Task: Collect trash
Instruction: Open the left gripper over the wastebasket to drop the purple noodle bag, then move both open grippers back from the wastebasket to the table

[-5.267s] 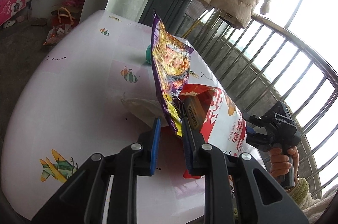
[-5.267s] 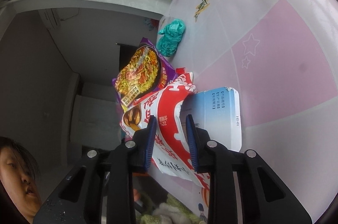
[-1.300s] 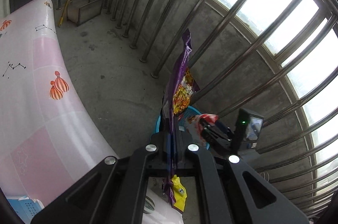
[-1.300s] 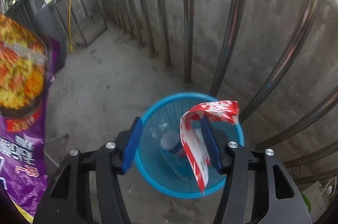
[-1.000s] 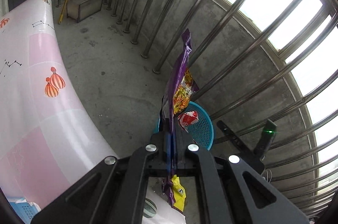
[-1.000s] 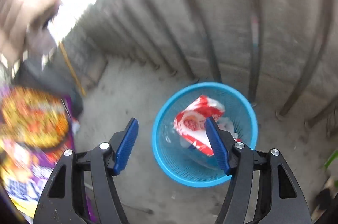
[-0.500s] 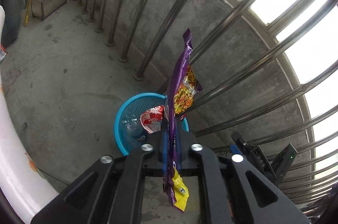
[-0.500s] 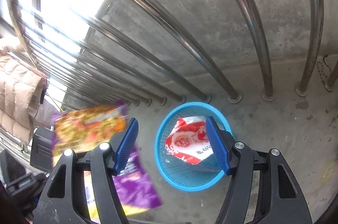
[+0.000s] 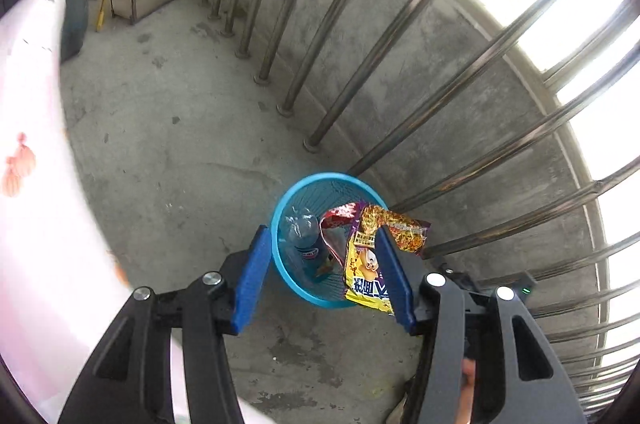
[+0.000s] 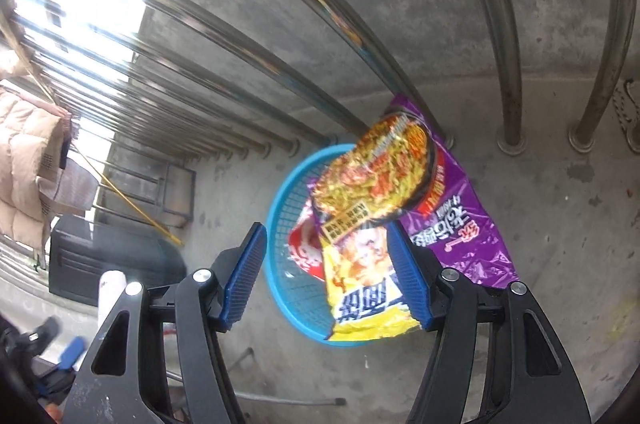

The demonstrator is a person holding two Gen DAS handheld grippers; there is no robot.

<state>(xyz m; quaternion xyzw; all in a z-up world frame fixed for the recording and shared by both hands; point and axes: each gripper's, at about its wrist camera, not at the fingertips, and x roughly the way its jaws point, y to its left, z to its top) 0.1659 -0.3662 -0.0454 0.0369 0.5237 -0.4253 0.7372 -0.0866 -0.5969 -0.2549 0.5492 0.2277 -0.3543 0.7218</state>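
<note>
Pink bench (image 9: 36, 224) fills the nine o'clock side of the left wrist view. At six o'clock the left claw (image 9: 324, 276) has its jaws opening, pressing on nothing. Between them stands the blue basket (image 9: 280, 216) with a plastic bottle (image 9: 300, 236) and a red wrapper (image 9: 340, 214) inside. The purple noodle bag (image 9: 368, 264) hangs over its rim at three o'clock. The right claw (image 10: 326, 272) is wide, its jaws closing slowly on nothing, above this basket (image 10: 276, 207).

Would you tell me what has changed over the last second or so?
The left gripper, jaws opening, let go of the purple noodle wrapper, which dropped onto the blue basket's rim. The red wrapper and bottle stay inside; the right gripper stays empty.
</note>
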